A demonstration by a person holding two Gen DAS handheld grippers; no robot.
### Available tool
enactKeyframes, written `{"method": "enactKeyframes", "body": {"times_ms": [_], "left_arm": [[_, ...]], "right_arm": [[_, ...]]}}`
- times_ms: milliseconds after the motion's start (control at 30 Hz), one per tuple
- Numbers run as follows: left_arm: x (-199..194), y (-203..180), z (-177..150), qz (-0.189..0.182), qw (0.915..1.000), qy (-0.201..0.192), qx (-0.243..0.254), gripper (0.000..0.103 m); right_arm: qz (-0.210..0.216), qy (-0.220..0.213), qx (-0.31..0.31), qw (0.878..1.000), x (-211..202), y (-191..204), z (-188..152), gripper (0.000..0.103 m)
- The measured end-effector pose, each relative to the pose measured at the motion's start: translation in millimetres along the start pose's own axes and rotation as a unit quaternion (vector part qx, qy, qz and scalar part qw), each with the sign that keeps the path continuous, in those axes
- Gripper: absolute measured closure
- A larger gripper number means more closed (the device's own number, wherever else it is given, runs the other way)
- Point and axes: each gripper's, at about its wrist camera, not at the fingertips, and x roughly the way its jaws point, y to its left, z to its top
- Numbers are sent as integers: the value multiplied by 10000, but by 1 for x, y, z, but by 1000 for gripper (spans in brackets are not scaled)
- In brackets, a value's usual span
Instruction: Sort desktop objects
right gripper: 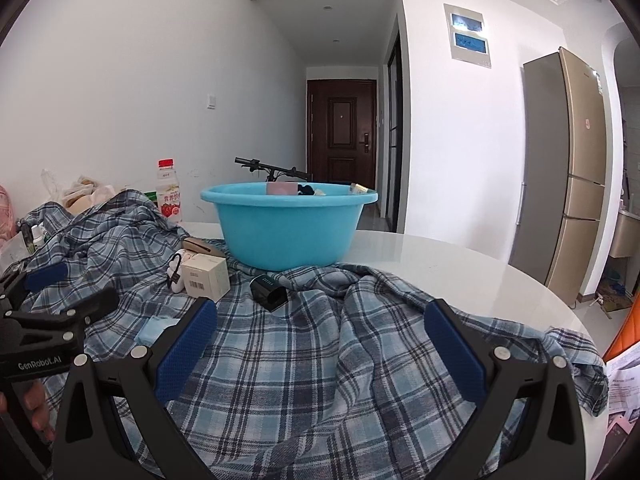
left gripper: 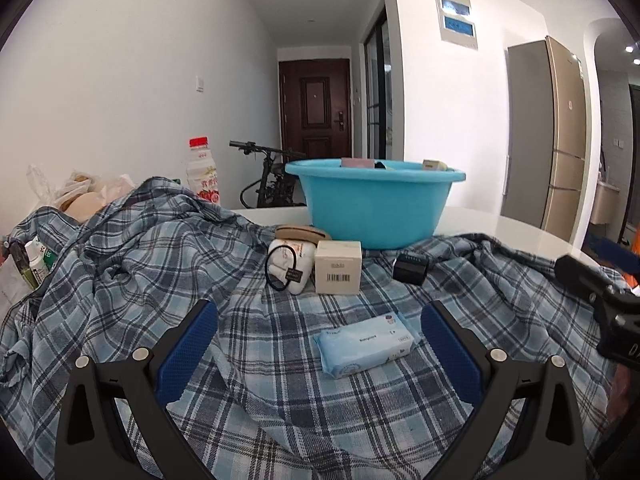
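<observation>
From my left wrist, my left gripper (left gripper: 320,344) stands wide open over the plaid cloth (left gripper: 160,264) with nothing between its fingers. Just ahead, between the blue pads, lies a pack of wipes (left gripper: 366,344). Farther off sit a white box (left gripper: 338,267), a white roll with a black hair tie (left gripper: 290,266) to its left, and a small black box (left gripper: 410,267) to its right. Behind them stands the blue basin (left gripper: 374,208), with a pink item (left gripper: 357,162) and a small carton (left gripper: 434,165) poking above its rim; the rest of its contents is hidden. A drink bottle (left gripper: 203,172) stands far left.

From my right wrist, my right gripper (right gripper: 320,344) is also wide open and holds nothing, above bare cloth (right gripper: 320,360). The basin (right gripper: 286,228) is far centre on the white table (right gripper: 440,264), the pink item (right gripper: 281,189) inside. The black box (right gripper: 269,292) lies near it, the white box (right gripper: 206,276) to the left.
</observation>
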Motion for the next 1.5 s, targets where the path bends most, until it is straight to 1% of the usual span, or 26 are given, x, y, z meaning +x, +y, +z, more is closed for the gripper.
{"method": "enactKeyframes", "body": {"times_ms": [100,200,300,333,367,433,500,567,600,633,700,767,867,933,1000,1067,1133,1267,1400,1433,1500], "left_arm": [[3,4,1,-268,9996,102,-80,0],[4,11,7,-504,9984,219,-153,0],[11,21,16,-785,9940,653,-397,0],[13,24,18,-804,9933,708,-431,0],[12,25,20,-734,9943,663,-395,0],[12,21,24,-473,9972,575,-88,0],[17,16,29,-320,9966,694,313,0],[20,11,34,-321,9946,786,596,0],[21,10,36,-395,9935,816,688,0],[22,8,39,-554,9921,847,735,0],[26,10,45,-923,9893,928,645,0],[33,13,52,-1054,9880,997,523,0],[48,20,62,-939,9892,1055,382,0],[62,26,68,-776,9904,1097,337,0],[78,30,72,-612,9899,1233,339,0],[95,31,74,-532,9861,1518,414,0],[109,28,74,-495,9829,1693,534,0],[130,12,73,-475,9760,1902,950,0],[147,-3,73,-648,9694,2071,1151,0],[153,-6,73,-645,9678,2125,1183,0],[163,-10,73,-514,9670,2167,1241,0]], "right_arm": [[-73,37,-79,9999,0,-4,9,0],[-192,192,-369,9990,4,-5,14,0],[-307,234,-675,9970,7,-4,17,0],[-289,272,-725,9966,8,-3,18,0],[-223,325,-746,9964,10,-3,19,0],[-104,343,-771,9964,11,-3,21,0],[-60,316,-869,9957,12,1,24,0],[-61,333,-956,9948,15,3,27,0],[-37,369,-999,9943,17,4,29,0],[16,411,-1035,9938,19,5,30,0],[150,514,-1080,9927,23,5,34,0],[206,630,-1104,9917,27,5,36,0],[270,706,-1056,9915,33,1,39,0],[299,751,-974,9920,37,-1,41,0],[290,828,-901,9921,42,-4,43,0],[347,951,-848,9912,48,-6,44,0],[458,1142,-763,9895,55,-8,44,0],[600,1347,-617,9872,66,-8,43,0],[565,1380,-697,9864,71,-6,45,0],[561,1397,-715,9860,72,-6,45,0],[566,1432,-734,9853,76,-5,45,0]]}}
